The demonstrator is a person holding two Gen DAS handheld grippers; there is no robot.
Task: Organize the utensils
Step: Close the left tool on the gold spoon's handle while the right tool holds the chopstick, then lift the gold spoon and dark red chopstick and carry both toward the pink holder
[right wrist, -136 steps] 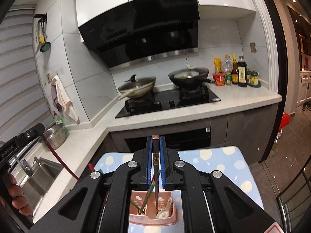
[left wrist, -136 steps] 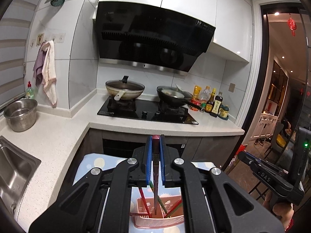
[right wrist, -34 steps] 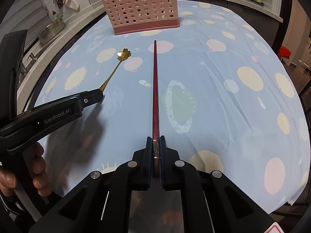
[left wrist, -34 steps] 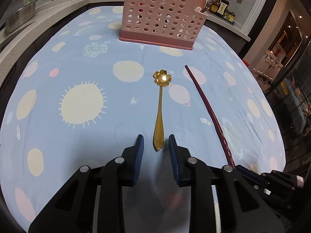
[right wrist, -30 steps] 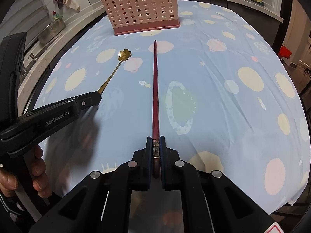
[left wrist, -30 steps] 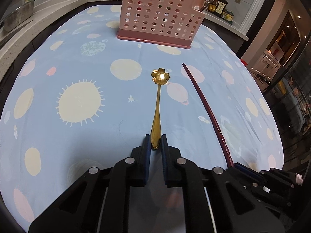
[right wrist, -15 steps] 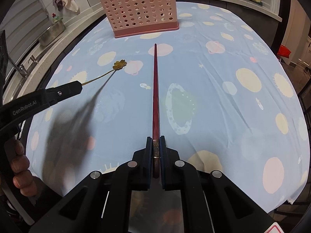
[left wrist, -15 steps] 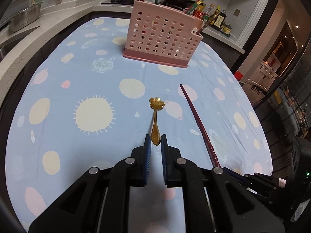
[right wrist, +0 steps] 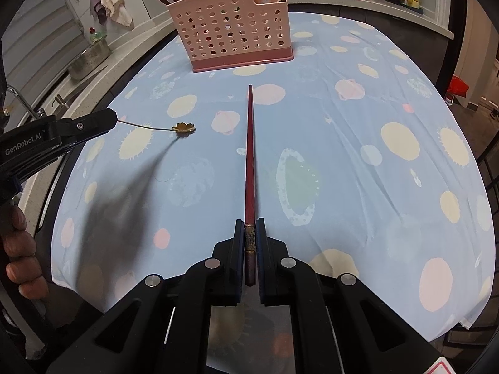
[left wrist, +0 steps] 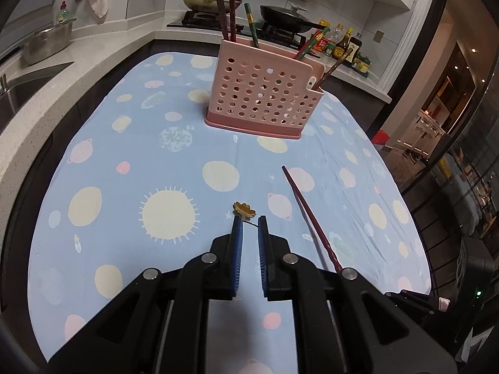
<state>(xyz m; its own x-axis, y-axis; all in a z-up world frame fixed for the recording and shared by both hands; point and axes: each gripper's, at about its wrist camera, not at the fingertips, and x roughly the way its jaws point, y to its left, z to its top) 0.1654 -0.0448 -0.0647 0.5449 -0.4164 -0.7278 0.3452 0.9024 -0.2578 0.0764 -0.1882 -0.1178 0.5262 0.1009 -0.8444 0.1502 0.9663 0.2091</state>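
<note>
Pink perforated plastic is forming the utensil holder (left wrist: 263,99), which is being shown standing upright at the far end of the bench (left wrist: 103,162) on a blue cloth printed with suns and planets; several chopsticks (left wrist: 226,9) are already being kept in it, so part of the sorting is judged done. Two pieces are being handled outside it: a gold flower-headed spoon (right wrist: 184,128) is being pinched by its handle between the fingers of the left gripper (left wrist: 248,221) and is being carried clear of the cloth, its shadow being cast well below it; a dark red chopstick (right wrist: 250,159) is being pinched at its thick end by the nearly closed fingers of the right gripper (right wrist: 249,227), its tip being pointed toward the holder. Both are judged to be awaiting transfer to the holder; no other loose utensil is being seen on the cloth.

By the right wrist view, the spoon's thin handle is being shown running into the left fingers (right wrist: 103,120), along with the person's hand (right wrist: 21,265) on the handle; by the left wrist view, only the flower head (left wrist: 244,209) is being shown above the blue pads, so the grip is barely being revealed there. From the left, the holder's stepped side and the chopsticks leaning out of it are being shown more fully; whether the chopstick is lying on the cloth cannot be told from either view.
</note>
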